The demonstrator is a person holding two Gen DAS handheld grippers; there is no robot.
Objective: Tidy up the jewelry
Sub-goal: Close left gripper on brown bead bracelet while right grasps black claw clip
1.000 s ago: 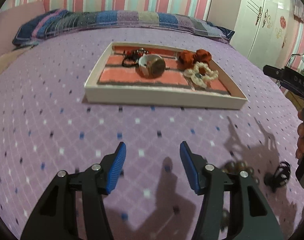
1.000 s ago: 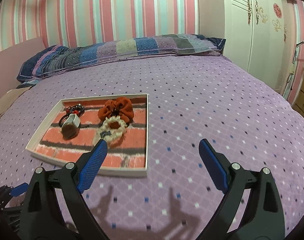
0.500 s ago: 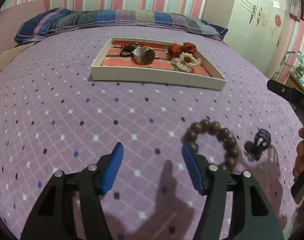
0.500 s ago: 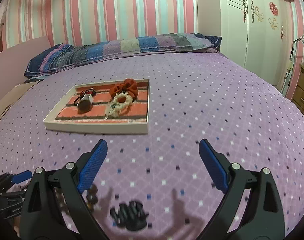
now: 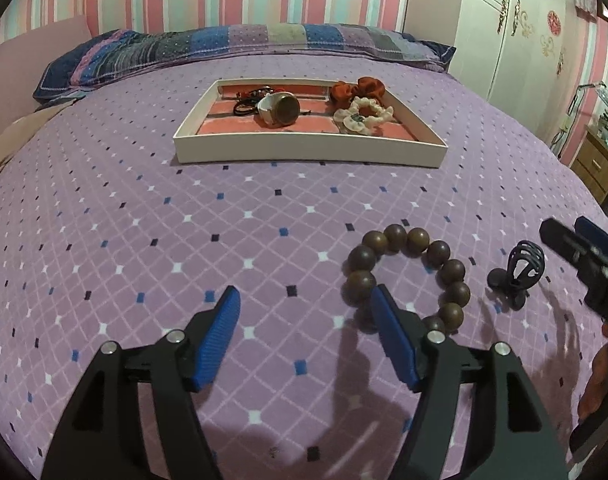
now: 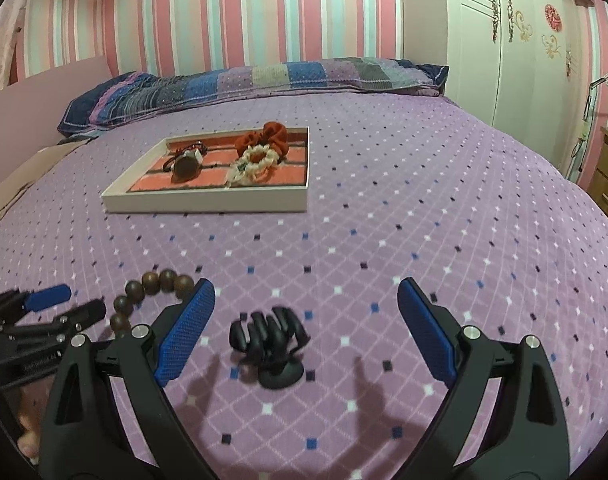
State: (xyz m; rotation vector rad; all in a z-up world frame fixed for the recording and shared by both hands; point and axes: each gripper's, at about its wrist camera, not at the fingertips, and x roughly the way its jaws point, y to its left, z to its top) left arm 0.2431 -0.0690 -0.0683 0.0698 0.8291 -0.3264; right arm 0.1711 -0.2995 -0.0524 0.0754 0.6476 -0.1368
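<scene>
Lying loose near the front edge of the bed (image 5: 152,216): a wooden bead bracelet (image 5: 408,276) and, just beside it, a black claw clip (image 6: 270,340), both well apart from the tray (image 5: 307,151) toward the headboard end. Hovering wide open and holding nothing: left gripper (image 5: 305,334) beside the bracelet, right gripper (image 6: 304,326) straddling the clip. Judging the clip light, rigid and slippery, best pinched across its body; the bracelet hard-beaded, floppy, best taken across one side of the ring.

Both tools now sit farther back from the tray (image 5: 309,148), bringing the bead bracelet (image 5: 407,276) and black hair claw (image 6: 270,340) into view.
</scene>
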